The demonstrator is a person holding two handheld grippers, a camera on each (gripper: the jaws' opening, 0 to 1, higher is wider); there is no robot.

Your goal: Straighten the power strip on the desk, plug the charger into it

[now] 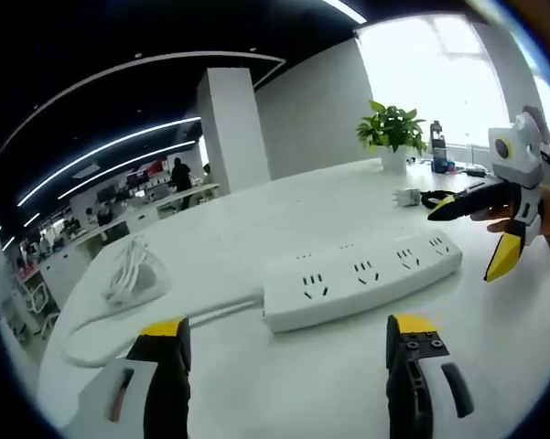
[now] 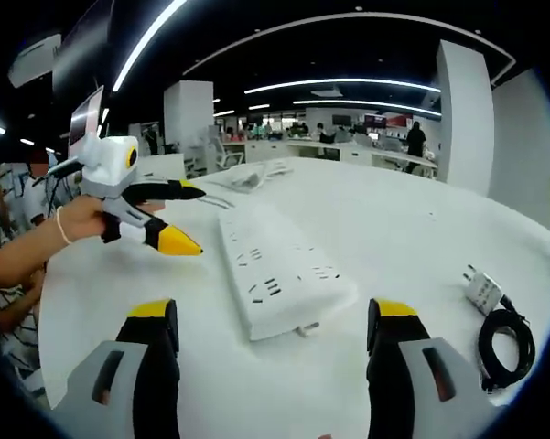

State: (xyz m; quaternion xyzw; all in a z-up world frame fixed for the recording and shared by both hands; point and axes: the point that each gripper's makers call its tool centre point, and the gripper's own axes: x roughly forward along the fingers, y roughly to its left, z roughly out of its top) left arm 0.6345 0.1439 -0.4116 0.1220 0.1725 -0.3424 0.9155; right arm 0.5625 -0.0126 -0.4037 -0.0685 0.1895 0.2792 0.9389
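A white power strip (image 1: pixel 361 273) lies flat on the white desk (image 1: pixel 256 384), just beyond my open left gripper (image 1: pixel 288 326). Its white cord runs left to a loose coil (image 1: pixel 128 274). My right gripper (image 1: pixel 465 243) hovers open over the strip's right end. In the right gripper view the strip (image 2: pixel 279 265) stretches away from my open right gripper (image 2: pixel 273 308), with the left gripper (image 2: pixel 194 219) open beside its left edge, held by a hand. A small white charger (image 2: pixel 483 290) with a coiled black cable (image 2: pixel 505 347) rests to the right, apart from the strip; the charger (image 1: pixel 407 197) sits beyond it.
A potted plant (image 1: pixel 393 133) and a dark bottle (image 1: pixel 438 146) stand at the desk's far edge near the window. A white pillar (image 1: pixel 233 128) and office desks with people lie beyond. The cord coil (image 2: pixel 247 178) lies past the strip's far end.
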